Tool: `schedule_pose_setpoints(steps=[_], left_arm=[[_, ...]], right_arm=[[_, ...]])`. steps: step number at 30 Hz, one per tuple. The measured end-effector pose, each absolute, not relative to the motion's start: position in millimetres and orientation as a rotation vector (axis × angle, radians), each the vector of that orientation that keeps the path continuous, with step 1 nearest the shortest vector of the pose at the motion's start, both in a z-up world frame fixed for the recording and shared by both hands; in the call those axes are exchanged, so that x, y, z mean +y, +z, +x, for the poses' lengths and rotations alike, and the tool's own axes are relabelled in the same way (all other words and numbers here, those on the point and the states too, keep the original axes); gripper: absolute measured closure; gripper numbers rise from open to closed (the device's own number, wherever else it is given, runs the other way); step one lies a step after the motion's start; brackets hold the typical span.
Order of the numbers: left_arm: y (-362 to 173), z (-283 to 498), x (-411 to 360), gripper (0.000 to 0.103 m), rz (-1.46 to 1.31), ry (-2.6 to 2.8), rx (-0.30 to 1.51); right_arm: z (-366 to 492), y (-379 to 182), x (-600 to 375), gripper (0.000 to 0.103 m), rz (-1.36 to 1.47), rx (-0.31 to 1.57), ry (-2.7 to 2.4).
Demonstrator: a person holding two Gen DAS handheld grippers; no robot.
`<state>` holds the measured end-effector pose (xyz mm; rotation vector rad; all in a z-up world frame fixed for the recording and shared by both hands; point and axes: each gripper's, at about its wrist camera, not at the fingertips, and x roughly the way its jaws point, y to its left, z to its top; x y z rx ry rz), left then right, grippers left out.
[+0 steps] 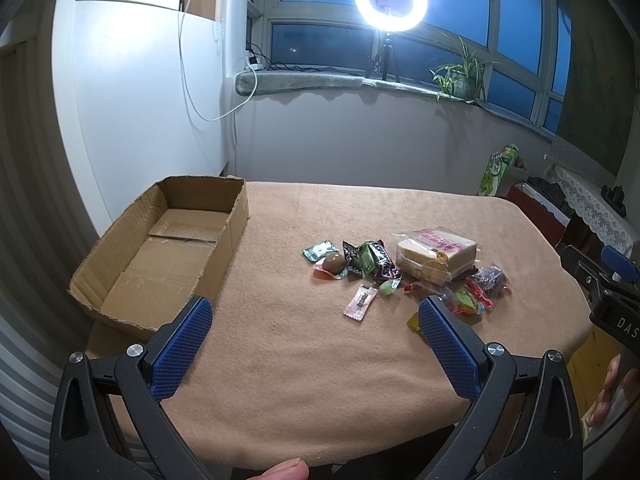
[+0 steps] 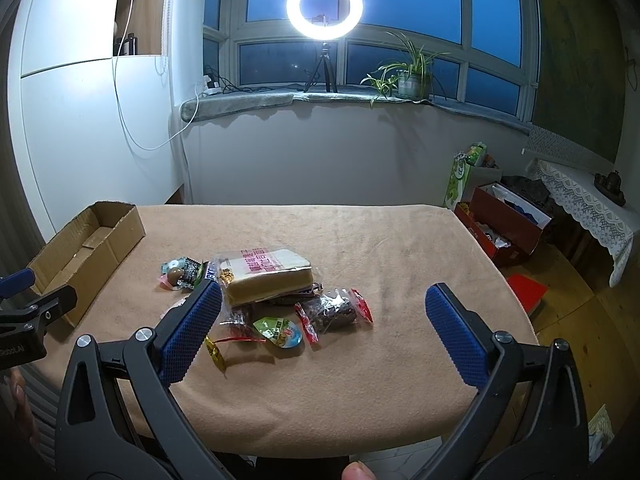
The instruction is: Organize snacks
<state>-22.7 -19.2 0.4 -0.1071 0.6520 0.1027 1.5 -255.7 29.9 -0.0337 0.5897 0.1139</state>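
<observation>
Nothing is packed yet: the whole pile of snacks [image 1: 404, 276] sits loose in the middle of the surface [image 1: 320, 360], and the cardboard box [image 1: 160, 256] at the far left edge shows only its bare bottom. So I judge this is the very start, the reach for a first pick.

Biggest piece is the bagged sponge cake [image 2: 266, 276], lying on top of smaller wrappers. Left of it I see a dark chocolate bar [image 1: 382, 262], a brown round sweet [image 1: 334, 263] and a green packet [image 1: 319, 250]. A pink-and-white candy [image 1: 360, 301] lies by itself, nearest my left side. On the right flank are a dark snack in clear wrap with red ends [image 2: 334, 311] and a small jelly cup with a green lid [image 2: 278, 332].

My left gripper [image 1: 316, 336] hangs over the near part of the surface, fingers spread wide, holding nothing. My right gripper [image 2: 324, 324] is equally wide apart and empty, just short of the pile.

Next move, as I read it: the lone pink candy is the easy one for the left side, flat and thin, so I'd need to come down low and pinch its edges, then carry it left to the box. The cake wants a wider, gentle squeeze.
</observation>
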Motion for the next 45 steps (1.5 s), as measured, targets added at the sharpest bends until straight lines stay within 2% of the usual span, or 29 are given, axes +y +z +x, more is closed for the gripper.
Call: schedule_pose_setpoints(steps=[22, 41, 45], left_arm=[[-13.9, -18.7, -11.6, 0.0, -0.091, 0.051, 0.633], [-69.7, 1.2, -39.7, 0.0, -0.103, -0.076, 0.823], [-69.1, 9.9, -53.9, 0.0, -0.082, -0.145, 0.807]], right_arm=[[6.6, 22.4, -264.6, 0.0, -0.029, 0.631, 0.131], [25.3, -65.8, -273.1, 0.0, -0.025, 0.828, 0.24], [26.4, -75.3, -271.1, 0.0, -0.056, 0.786, 0.312]])
